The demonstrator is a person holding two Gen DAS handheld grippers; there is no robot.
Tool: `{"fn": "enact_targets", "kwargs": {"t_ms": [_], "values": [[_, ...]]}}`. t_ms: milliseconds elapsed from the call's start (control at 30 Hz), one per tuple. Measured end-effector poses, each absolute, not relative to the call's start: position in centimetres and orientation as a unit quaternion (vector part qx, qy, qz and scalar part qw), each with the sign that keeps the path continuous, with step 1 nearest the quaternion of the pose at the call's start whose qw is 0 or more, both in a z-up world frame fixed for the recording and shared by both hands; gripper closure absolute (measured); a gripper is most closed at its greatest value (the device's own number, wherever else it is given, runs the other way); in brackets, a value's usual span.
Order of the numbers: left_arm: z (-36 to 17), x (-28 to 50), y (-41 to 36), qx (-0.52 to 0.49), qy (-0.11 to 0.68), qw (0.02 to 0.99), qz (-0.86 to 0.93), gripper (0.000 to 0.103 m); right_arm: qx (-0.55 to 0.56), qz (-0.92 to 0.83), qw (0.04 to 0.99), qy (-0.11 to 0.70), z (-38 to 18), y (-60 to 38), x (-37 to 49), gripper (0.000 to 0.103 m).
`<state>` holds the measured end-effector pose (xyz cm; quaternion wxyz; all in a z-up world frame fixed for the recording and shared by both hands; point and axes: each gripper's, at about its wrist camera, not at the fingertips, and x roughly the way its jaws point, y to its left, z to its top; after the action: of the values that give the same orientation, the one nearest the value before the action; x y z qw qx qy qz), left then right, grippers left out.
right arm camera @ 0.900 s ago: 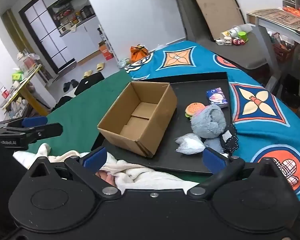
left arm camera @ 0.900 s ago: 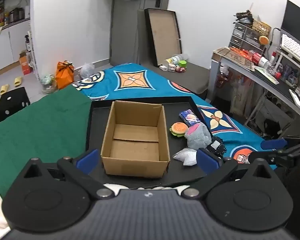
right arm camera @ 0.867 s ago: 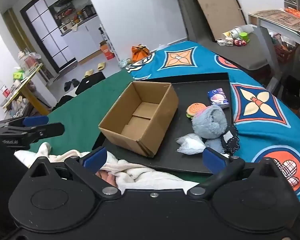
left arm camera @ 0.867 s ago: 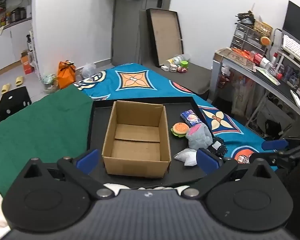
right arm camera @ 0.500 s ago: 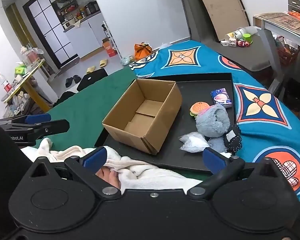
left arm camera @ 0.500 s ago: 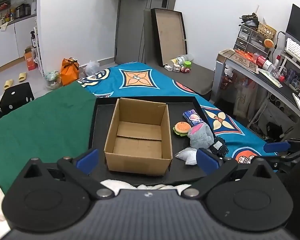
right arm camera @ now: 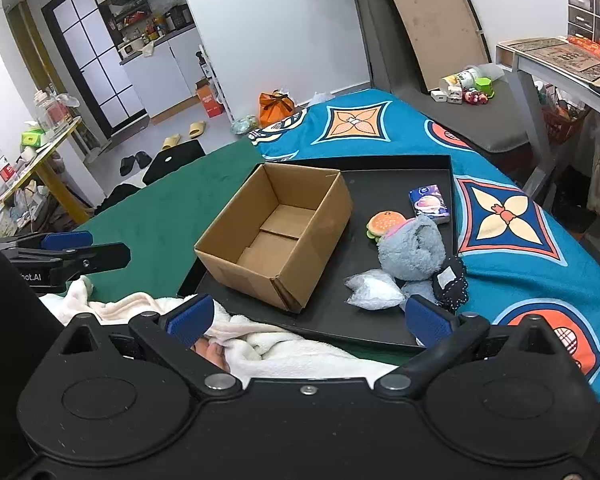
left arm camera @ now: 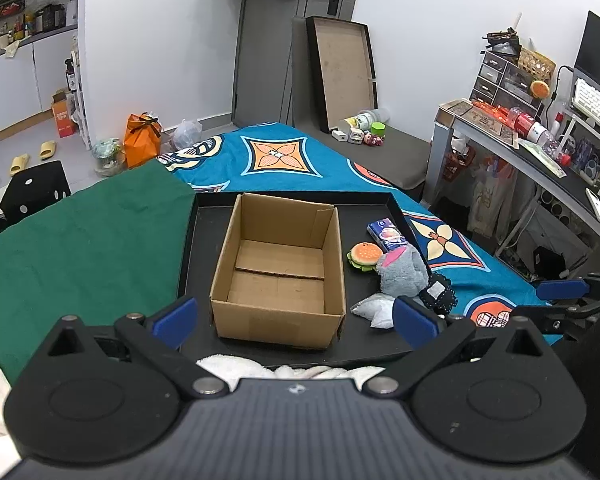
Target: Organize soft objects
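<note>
- Left gripper hangs with its blue fingers spread wide, nothing between them, just short of the near edge of the black tray.
- Straight ahead of it sits the cardboard box, open and with nothing inside.
- Ahead and to its right, the soft things cluster on the tray: a burger toy, a grey plush touching it, a white pouch nearer, and a blue packet farthest out.
- A black lacy piece lies against the plush; what it is, hard to tell.
- Right gripper is also spread wide and holds nothing, with the plush and pouch just beyond its right finger.
- A white towel is bunched right under it.
- The tray rests on a bed with a blue patterned cover and a green cloth.
</note>
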<state>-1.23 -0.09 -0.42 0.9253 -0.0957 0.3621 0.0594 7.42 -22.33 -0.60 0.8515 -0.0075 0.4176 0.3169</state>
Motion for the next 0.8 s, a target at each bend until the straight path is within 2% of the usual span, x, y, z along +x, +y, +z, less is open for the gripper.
{"fn": "enact_targets", "kwargs": {"t_ms": [800], "values": [[0.05,-1.62,-0.29,-0.099,0.357,0.927,0.064,0.000,-0.002,0.317,0.859,0.403,-0.40,-22.57,6.85,0.000]]}}
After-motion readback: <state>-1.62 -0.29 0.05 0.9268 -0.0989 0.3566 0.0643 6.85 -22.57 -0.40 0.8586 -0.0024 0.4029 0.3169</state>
